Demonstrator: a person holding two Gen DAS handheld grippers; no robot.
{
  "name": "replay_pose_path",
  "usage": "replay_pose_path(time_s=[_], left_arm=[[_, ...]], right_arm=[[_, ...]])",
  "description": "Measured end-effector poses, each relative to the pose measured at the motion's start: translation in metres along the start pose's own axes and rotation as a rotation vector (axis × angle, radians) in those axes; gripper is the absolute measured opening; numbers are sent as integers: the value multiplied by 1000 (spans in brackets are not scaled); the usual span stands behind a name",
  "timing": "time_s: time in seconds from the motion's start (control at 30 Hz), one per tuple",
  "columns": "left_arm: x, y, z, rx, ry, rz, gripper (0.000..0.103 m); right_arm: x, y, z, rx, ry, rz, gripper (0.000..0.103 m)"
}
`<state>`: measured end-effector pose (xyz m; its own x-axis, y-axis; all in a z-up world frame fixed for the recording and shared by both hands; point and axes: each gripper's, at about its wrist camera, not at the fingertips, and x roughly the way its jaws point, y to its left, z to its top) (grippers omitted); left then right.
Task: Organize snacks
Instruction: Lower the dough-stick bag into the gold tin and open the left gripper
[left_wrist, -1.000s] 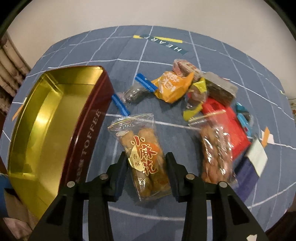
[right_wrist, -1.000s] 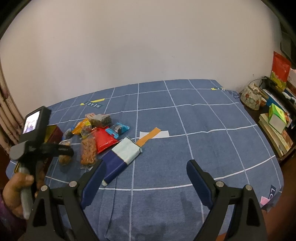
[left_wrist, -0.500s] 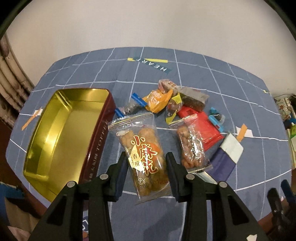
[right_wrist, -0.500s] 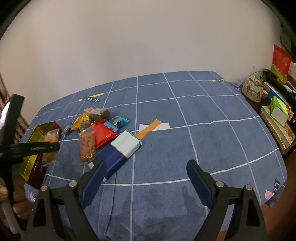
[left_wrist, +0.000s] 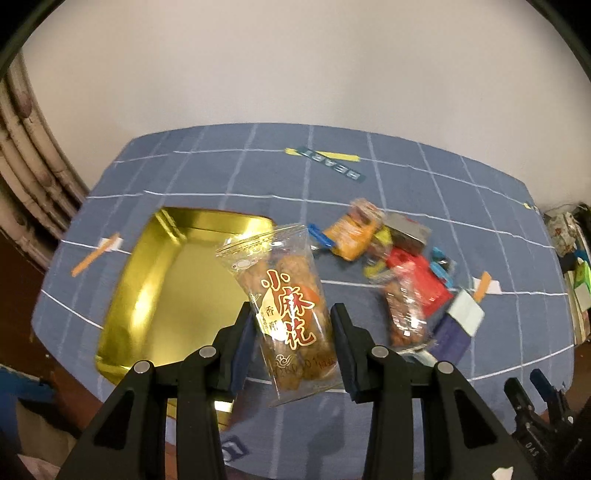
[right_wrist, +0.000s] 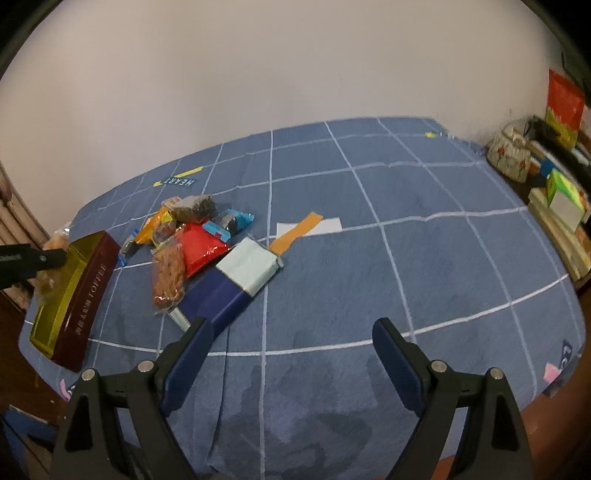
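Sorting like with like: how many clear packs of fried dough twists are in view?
2. One is held in the left gripper, over the tin's edge. The other lies on the cloth beside the red pack. The pile may hide more.

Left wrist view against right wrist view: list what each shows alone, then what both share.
Left wrist only: the red lettering on the snack pack between the left gripper fingers, and the gold floor of the tin.

Right wrist only: the open right gripper, the tin's maroon TOFFEE side, and the cluttered shelf.

Both: the snack pile on the blue cloth.
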<state>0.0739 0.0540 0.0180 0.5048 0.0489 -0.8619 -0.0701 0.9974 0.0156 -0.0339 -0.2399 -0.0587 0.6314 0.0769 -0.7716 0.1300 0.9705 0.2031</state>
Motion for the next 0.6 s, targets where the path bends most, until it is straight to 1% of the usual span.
replay_pose_path(time_s=[0.13, 0.3, 0.43, 0.57, 0.6], left_arm=[[5, 28, 10, 4, 0, 49, 37], [24, 62, 22, -2, 39, 79, 37], [44, 84, 29, -26, 73, 89, 37], [64, 98, 32, -47, 109, 91, 37], [70, 100, 32, -46, 117, 100, 37]], right_arm=[[4, 0, -4, 25, 21, 32, 91], [11, 6, -10, 39, 66, 51, 91], [4, 14, -5, 22, 46, 51, 91], [-3, 30, 6, -30, 15, 102, 90], [-2, 37, 10, -53, 17, 130, 91]])
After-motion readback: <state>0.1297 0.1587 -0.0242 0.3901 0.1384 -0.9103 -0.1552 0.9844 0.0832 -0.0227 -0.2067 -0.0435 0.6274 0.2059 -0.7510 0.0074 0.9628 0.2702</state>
